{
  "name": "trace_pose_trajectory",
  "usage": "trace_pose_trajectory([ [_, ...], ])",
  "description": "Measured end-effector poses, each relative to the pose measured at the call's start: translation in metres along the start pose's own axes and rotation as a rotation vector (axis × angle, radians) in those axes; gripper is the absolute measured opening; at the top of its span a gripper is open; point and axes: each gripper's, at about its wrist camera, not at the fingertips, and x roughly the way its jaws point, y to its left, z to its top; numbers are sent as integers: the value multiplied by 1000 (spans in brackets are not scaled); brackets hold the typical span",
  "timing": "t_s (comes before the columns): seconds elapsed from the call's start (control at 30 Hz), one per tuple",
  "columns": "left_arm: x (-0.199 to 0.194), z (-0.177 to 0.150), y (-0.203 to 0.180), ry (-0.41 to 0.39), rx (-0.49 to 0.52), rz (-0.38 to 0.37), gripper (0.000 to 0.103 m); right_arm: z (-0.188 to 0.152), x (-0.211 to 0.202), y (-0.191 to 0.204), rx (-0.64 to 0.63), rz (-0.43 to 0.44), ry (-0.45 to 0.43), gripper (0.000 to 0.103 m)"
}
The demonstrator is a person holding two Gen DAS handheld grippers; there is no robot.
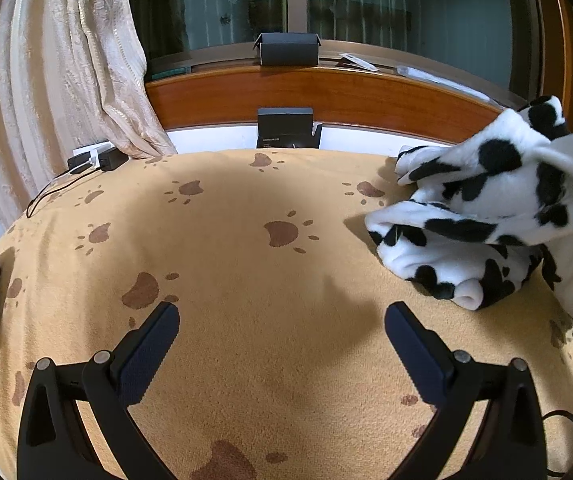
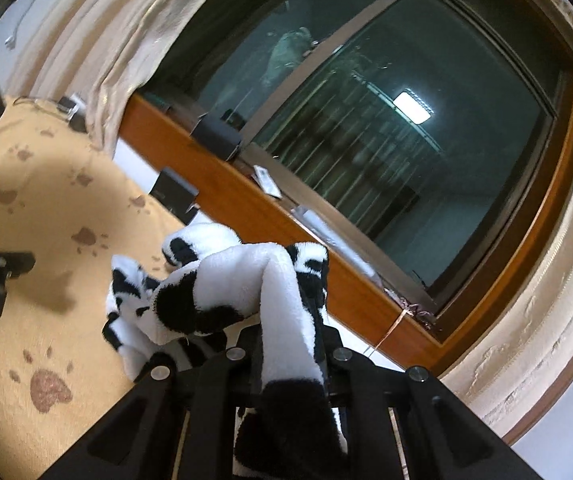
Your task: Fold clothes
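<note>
One claw (image 2: 286,344) pinching garment (image 2: 214,280), blanket (image 1: 266,280) bare

The left wrist view is taken from just behind the left gripper (image 1: 282,334), close above the tan paw-print blanket (image 1: 246,264), and is aimed down across it toward the window (image 1: 366,8) and wooden sill (image 1: 306,96). The right wrist view is taken from behind the right gripper (image 2: 292,344), is tilted sideways and is aimed more level, so the window (image 2: 406,128) fills most of it. Shared by both views are the blanket (image 2: 38,240), the sill (image 2: 246,204), the curtain (image 1: 58,64) (image 2: 98,40), the black-and-white fleece garment (image 1: 486,216) (image 2: 246,288) and a black box (image 1: 285,127) (image 2: 174,192).
</note>
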Motion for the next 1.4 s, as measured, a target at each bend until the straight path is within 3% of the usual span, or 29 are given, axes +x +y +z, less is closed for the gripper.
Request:
trace_pose_trajectory([
  [0.27,-1,0,0,-2,0,1,103,5,-7,-19,61,-43,-40,12],
  [0.53,-3,1,1,-6,-12,0,103,36,-42,-54,139,-211,-210,12],
  [0.6,-4,1,2,-9,-14,-2,103,46,-48,-64,143,-220,-224,12],
  [0.7,-5,2,3,-12,-20,-3,103,48,-47,-74,183,-117,-220,13],
  [0.73,-6,2,3,-13,-23,-4,103,46,-42,-75,203,-49,-191,19],
  [0.8,-7,2,5,-14,-30,-3,103,35,-33,-71,234,67,-138,58],
  [0.83,-7,2,5,-13,-34,-2,103,28,-29,-67,246,117,-113,95],
  [0.87,-6,2,6,-12,-37,-1,103,20,-25,-62,253,161,-92,102],
  [1.13,-1,2,12,9,-66,8,103,-38,-45,40,-6,371,25,102],
  [1.27,1,2,17,10,-79,30,103,-48,-31,87,-56,474,69,102],
  [1.4,7,1,21,31,-94,41,103,-47,-1,124,-177,427,113,101],
])
